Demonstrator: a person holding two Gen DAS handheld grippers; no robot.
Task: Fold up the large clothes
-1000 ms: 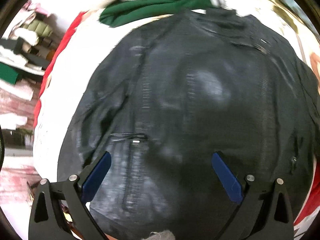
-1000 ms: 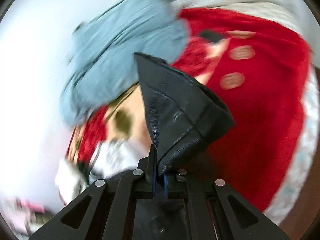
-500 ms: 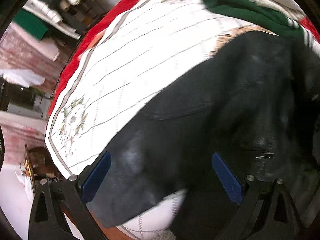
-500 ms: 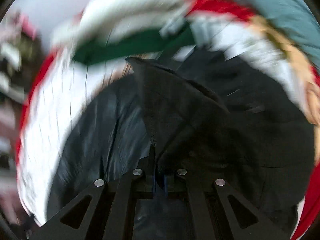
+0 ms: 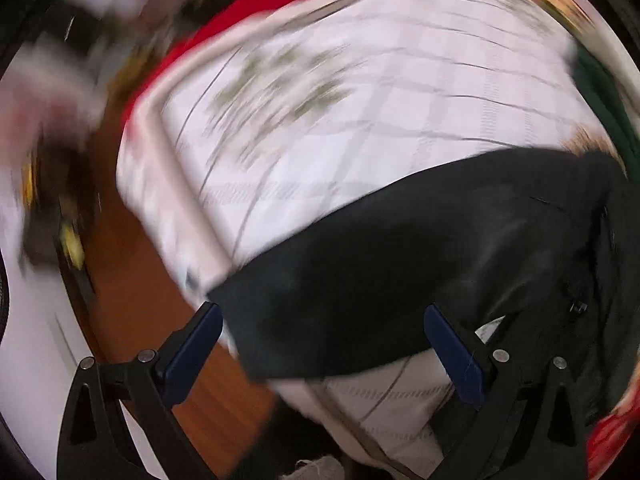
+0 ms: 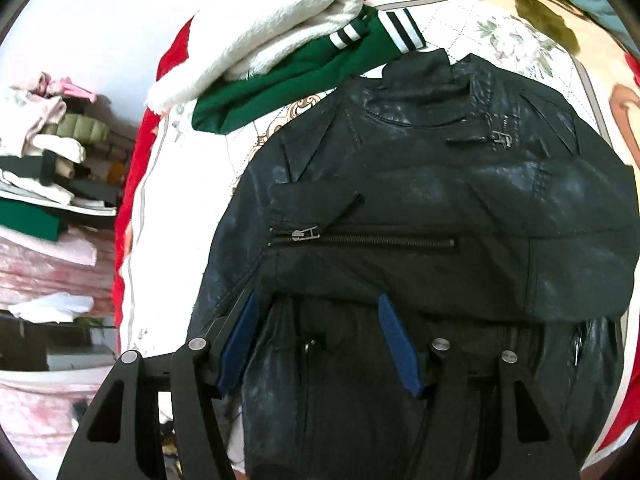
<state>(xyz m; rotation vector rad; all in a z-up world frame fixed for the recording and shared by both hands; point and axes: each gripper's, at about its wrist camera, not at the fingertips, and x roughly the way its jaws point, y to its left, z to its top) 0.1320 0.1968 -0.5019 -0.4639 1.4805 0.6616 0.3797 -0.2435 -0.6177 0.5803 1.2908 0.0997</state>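
Just opening the right gripper [image 6: 316, 344] over the folded black jacket [image 6: 420, 208], left gripper [image 5: 324, 344] gaping over the bed [image 5: 360, 92] corner, risking stiff sleeve springing back.

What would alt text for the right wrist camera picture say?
A black leather jacket lies on a white checked bedspread, one sleeve folded across its chest. The right gripper is above it, jaws open and just widened, holding nothing. Beyond lie a green garment and white fleece.
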